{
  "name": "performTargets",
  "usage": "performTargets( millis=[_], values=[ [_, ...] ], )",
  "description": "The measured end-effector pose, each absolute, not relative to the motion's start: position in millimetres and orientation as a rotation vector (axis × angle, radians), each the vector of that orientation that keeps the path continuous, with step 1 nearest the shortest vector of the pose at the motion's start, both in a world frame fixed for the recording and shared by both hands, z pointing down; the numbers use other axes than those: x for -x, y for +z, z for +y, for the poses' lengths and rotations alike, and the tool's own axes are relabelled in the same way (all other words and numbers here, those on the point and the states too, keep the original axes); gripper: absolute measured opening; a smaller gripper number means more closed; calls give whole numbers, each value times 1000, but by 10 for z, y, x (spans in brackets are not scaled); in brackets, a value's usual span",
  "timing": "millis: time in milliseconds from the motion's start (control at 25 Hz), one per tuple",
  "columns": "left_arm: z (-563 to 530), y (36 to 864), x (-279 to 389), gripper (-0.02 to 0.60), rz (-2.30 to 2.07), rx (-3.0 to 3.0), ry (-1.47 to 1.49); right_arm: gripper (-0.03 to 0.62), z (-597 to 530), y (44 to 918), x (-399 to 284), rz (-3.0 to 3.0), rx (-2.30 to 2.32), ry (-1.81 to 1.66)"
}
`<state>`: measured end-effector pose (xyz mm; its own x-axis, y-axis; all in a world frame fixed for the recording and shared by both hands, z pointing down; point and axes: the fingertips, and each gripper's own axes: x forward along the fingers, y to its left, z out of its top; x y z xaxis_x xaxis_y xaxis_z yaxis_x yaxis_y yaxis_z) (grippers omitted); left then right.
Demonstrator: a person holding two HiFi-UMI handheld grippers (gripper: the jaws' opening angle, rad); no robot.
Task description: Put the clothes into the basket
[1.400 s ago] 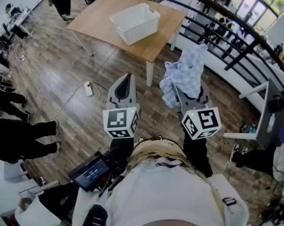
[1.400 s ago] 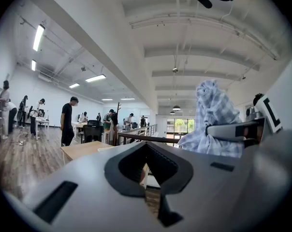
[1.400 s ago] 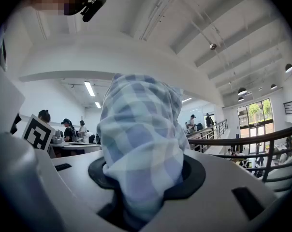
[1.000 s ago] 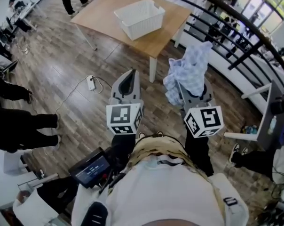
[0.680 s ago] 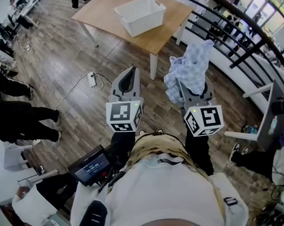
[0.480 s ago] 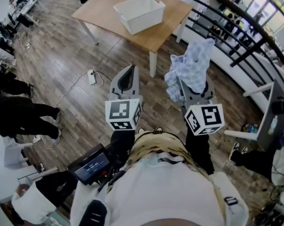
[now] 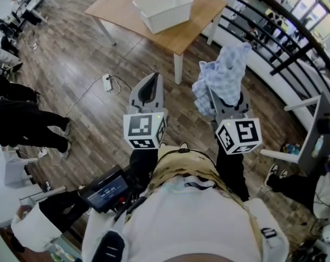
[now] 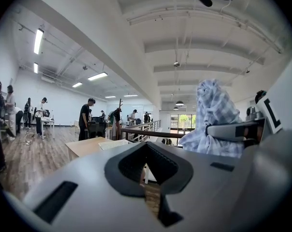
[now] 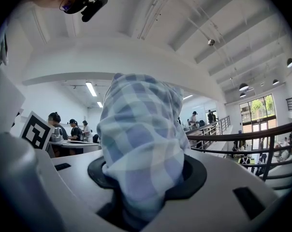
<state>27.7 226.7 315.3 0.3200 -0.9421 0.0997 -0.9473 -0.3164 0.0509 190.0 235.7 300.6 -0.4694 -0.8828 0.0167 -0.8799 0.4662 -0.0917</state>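
A blue-and-white checked cloth (image 7: pixel 222 75) stands bunched up out of my right gripper (image 7: pixel 226 101), held high over the wooden floor. In the right gripper view the cloth (image 9: pixel 141 144) fills the jaws of the right gripper (image 9: pixel 143 197); the jaws are opening slightly, but the pads still pinch it. My left gripper (image 7: pixel 149 81) is beside it, shut and holding nothing; in its own view the left gripper (image 8: pixel 147 158) shows only a thin slit. The white slatted basket (image 7: pixel 163 7) sits on a wooden table (image 7: pixel 189 34) ahead, well beyond both grippers.
A black railing (image 7: pixel 274 42) runs along the right behind the table. People (image 7: pixel 23 130) stand at the left. A power strip with its cable (image 7: pixel 107 82) lies on the floor left of the grippers. A white desk (image 7: pixel 307 130) is at the right.
Both grippers keep their pose, the cloth still in the right one. The table and basket have drifted toward the top of the head view; the people at left have shifted.
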Motion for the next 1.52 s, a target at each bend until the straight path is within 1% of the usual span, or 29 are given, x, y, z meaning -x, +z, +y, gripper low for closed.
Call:
performTargets(
  millis=[520, 800, 1040, 1320, 1520],
  values=[
    [2226, 3328, -312, 2, -1795, -2439, 137, 224, 2291, 3287, -1933, 2697, 1545, -224],
    [1934, 3568, -88, 2, -1819, -2382, 121, 225, 2046, 3544, -1862, 2710, 1565, -260],
    [1058, 3837, 219, 2, -1813, -2350, 95, 225, 1218, 3836, -1722, 2697, 1626, -314],
    [-390, 3953, 650, 2, -1771, -2322, 120, 225, -353, 3708, -1287, 2705, 1640, -300],
    [-1291, 3939, 912, 2, -1699, -2308, 135, 225, -1204, 3694, -934, 2726, 1670, -349]
  ],
)
